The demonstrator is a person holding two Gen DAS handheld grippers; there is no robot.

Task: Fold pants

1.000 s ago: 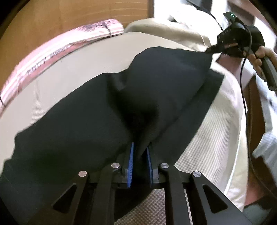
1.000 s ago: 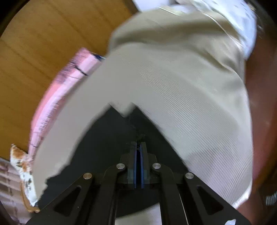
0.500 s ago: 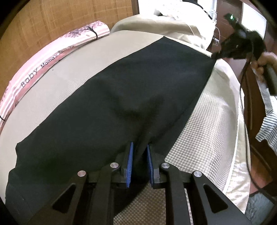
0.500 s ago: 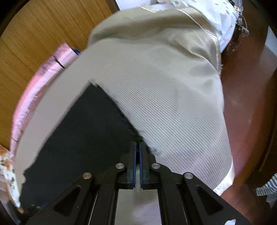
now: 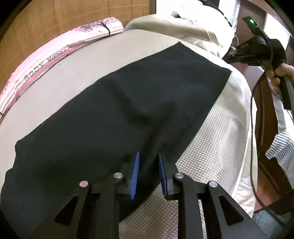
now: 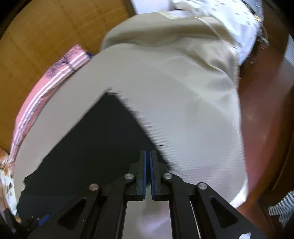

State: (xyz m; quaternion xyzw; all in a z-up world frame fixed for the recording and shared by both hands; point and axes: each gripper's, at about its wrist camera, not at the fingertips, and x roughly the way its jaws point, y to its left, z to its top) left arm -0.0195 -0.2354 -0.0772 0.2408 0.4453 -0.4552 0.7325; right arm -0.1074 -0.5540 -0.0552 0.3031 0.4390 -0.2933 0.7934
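Note:
The black pants (image 5: 128, 106) lie flat and long across the beige bed cover (image 5: 88, 60). My left gripper (image 5: 147, 156) sits at their near edge with its blue pads (image 5: 135, 165) parted a little and a bunched ridge of black cloth between them. The right gripper shows in the left wrist view (image 5: 233, 55) lifted just off the far corner of the pants, a hand on its handle. In the right wrist view the right gripper (image 6: 147, 154) has its jaws together with nothing seen between them, above the edge of the pants (image 6: 95, 143).
A pink striped baby blanket (image 5: 46, 62) lies along the far left edge against a wooden headboard (image 5: 73, 16). A beige pillow (image 5: 174, 27) and white bedding sit at the far end. The bed edge drops to a brown floor (image 6: 266, 110) on the right.
The lifted half of the pants came down flat and spread out. The right gripper let go of the far corner and drew back off it. My left pads opened a little.

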